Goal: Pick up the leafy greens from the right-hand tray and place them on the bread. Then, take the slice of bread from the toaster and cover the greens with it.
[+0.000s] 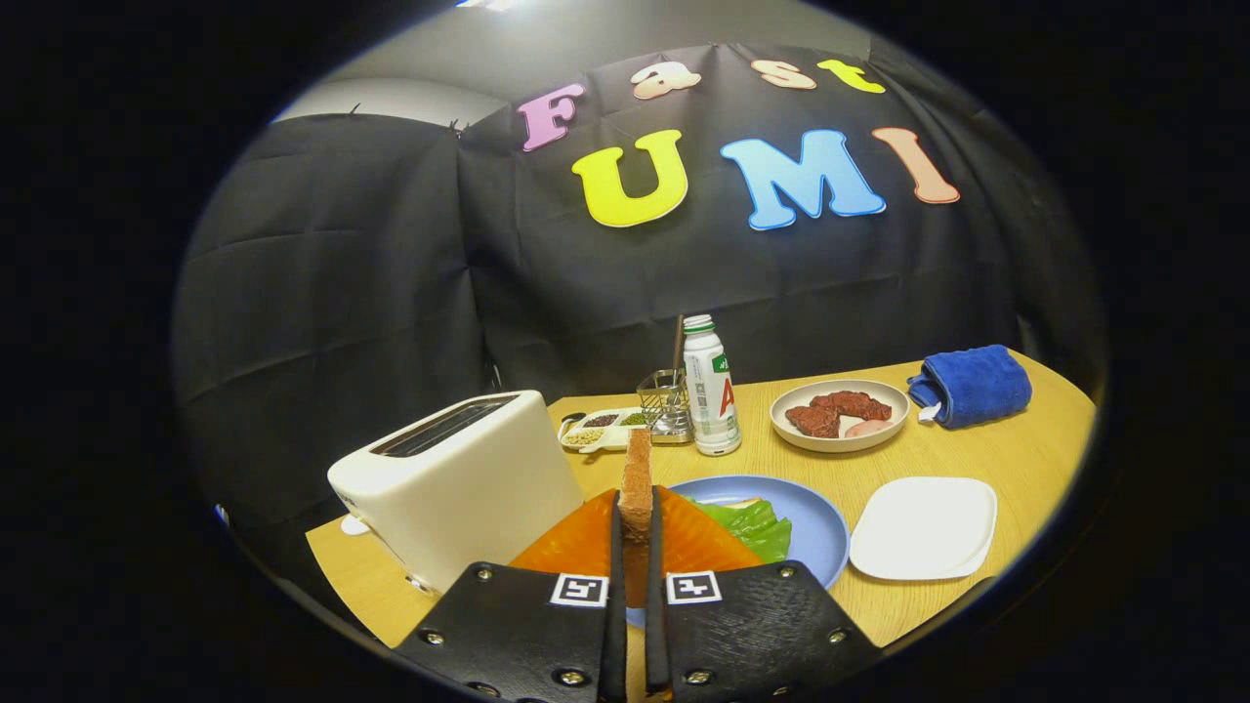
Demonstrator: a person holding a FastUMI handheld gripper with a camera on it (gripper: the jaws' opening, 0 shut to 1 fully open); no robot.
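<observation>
The worktop point(1016, 459) carries a toaster point(459, 478), its slot bare, beside a blue plate point(815, 527) and a bare white tray point(923, 527). On the plate lie the greens point(757, 525), with bread just showing beneath them. The claw point(637, 547) is nearly closed, both fingers pressing a bread slice point(639, 483) held upright on edge above the plate. My judgement: the thin edge grip could let the slice pivot or slip, so it lands askew, drags the greens, or leaves them uncovered.

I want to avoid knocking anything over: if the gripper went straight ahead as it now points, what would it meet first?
Gripper, shut on the bread slice, points over the blue plate toward the wire holder and bottle; probably these first, though depth is unclear.
</observation>
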